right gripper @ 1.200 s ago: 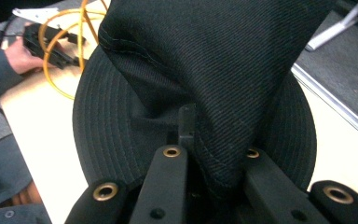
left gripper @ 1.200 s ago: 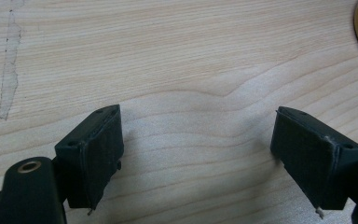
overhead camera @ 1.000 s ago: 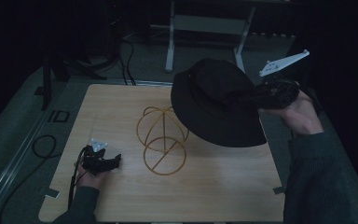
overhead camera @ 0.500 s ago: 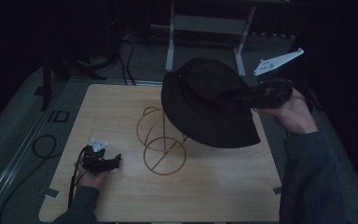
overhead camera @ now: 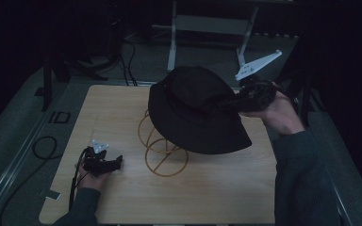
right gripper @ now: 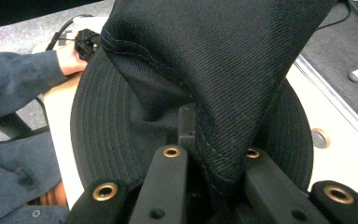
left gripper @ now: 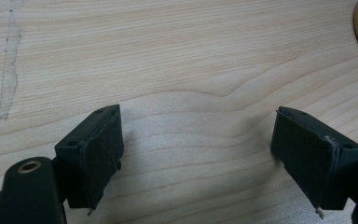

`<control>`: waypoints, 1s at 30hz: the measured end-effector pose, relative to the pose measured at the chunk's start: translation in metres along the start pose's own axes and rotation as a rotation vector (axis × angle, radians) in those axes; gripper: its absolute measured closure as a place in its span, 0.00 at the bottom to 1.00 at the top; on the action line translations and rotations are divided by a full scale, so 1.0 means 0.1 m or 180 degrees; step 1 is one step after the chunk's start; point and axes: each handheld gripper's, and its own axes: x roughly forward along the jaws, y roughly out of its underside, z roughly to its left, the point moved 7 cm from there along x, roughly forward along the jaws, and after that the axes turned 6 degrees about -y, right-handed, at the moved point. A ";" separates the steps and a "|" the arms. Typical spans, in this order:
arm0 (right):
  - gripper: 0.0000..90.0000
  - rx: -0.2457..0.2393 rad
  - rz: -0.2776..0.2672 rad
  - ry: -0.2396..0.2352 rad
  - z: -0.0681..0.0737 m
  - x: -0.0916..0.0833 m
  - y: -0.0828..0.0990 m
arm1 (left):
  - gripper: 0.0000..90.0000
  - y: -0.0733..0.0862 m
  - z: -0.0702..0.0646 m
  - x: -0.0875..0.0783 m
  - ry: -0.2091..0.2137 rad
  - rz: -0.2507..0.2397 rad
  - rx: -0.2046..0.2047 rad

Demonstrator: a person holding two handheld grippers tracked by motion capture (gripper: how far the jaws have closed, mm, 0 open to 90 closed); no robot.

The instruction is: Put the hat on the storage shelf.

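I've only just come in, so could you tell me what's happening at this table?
A person is working with two handheld grippers. The right gripper is clamped on the brim of a black bucket hat, holding it in the air above a gold wire stand on the wooden table. The left gripper rests on the table with its jaws open, holding nothing.

There is one black hat (overhead camera: 195, 110), and it is the only hat here. There is one yellow wire stand (overhead camera: 162, 153), made of rings; how many rings I cannot count exactly, because the hat covers the top of it. There are two grippers: the left gripper (overhead camera: 107, 162) and the right gripper (overhead camera: 238, 100). There is one wooden worktop (overhead camera: 217, 188). Behind the worktop, one white metal frame (overhead camera: 212, 26) stands on the floor.
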 end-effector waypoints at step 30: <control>0.77 -0.0173 0.0605 -0.0220 0.22 0.97 -0.14 | 0.19 -0.01 -0.01 0.01 0.0003 -0.0018 -0.0022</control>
